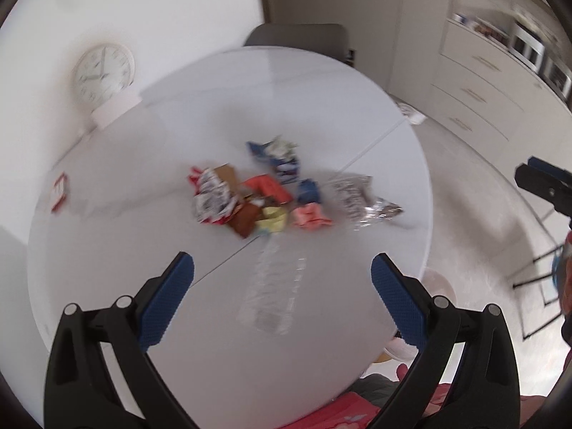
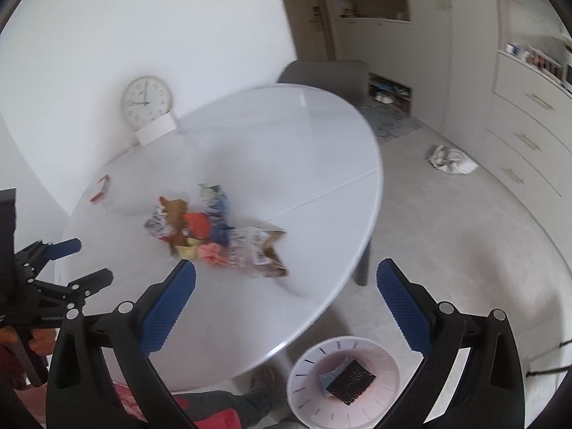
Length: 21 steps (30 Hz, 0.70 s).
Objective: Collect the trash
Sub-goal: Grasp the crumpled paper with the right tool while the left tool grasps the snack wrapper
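Left tool (image 1: 282, 275): two black plastic arms with blue, dimpled rubber pads, spread wide, holding nothing; it hangs over the near part of the desk.

Right tool (image 2: 286, 279): same build, also spread wide and empty; it hangs over the desk's near edge and the floor beside it.

Desk (image 1: 107, 250): round, smooth white top, glossy, with a straight seam across it.

Trash pile (image 1: 257, 196): crumpled wrappers heaped near the middle of the desk, pieces touching or overlapping. Blurred, so only colours and shapes are given:
- silver-and-red foil wrapper (image 1: 211, 200), creased, at the left of the heap
- orange-red flat packet (image 1: 268, 187)
- blue-and-white carton (image 1: 282, 159), torn open, at the far side
- pale yellow scrap (image 1: 273, 220) and pink crumpled paper (image 1: 311, 216), on the near side
- silvery printed bag (image 1: 357, 196) with brown end, at the right

Clear plastic bottle (image 1: 275, 293): ribbed, lying on its side, just nearer than the heap.

Small red-and-white box (image 1: 60, 193): flat, well apart at the left of the desk.

Bin (image 2: 343, 382): round, white, slotted wall, on the floor beside the desk; a dark mesh-patterned packet (image 2: 352, 380) lies inside.

Clock (image 2: 146, 102): round, white, at the far edge by the wall.
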{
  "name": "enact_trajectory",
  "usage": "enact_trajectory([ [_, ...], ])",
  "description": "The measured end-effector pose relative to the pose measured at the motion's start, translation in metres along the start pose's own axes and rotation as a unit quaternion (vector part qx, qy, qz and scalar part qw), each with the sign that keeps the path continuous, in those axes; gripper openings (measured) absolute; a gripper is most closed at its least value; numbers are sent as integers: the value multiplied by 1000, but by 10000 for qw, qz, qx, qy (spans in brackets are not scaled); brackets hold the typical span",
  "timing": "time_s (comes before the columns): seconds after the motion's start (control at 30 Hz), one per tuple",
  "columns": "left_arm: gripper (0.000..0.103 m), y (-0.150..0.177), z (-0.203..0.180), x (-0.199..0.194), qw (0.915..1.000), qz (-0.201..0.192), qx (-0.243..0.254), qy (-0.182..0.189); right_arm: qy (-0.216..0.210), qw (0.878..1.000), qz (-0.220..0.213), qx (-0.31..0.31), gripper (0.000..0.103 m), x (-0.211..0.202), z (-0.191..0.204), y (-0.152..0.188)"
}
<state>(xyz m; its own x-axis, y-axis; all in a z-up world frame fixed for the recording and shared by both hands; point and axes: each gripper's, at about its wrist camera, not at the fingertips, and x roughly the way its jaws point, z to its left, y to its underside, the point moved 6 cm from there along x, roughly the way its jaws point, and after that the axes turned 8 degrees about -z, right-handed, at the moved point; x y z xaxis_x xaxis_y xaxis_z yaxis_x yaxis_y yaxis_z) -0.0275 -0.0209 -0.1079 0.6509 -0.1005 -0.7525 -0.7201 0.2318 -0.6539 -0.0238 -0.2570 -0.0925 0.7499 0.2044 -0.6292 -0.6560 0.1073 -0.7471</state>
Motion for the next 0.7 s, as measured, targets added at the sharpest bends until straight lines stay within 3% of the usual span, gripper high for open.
enact_trajectory([
  [0.2, 95, -5, 39, 18, 9992, 20, -386, -117, -260, 9989, 322, -202, 101, 30, 31, -3],
  [0.47, 95, -11, 90, 36, 9968, 60, -759, -262, -668, 9923, 470, -932, 100, 115, 95, -36],
  [0.7, 95, -4, 119, 59, 9959, 172, -858, -216, -745, 9781, 730, -1801, 80, 213, 154, -50],
])
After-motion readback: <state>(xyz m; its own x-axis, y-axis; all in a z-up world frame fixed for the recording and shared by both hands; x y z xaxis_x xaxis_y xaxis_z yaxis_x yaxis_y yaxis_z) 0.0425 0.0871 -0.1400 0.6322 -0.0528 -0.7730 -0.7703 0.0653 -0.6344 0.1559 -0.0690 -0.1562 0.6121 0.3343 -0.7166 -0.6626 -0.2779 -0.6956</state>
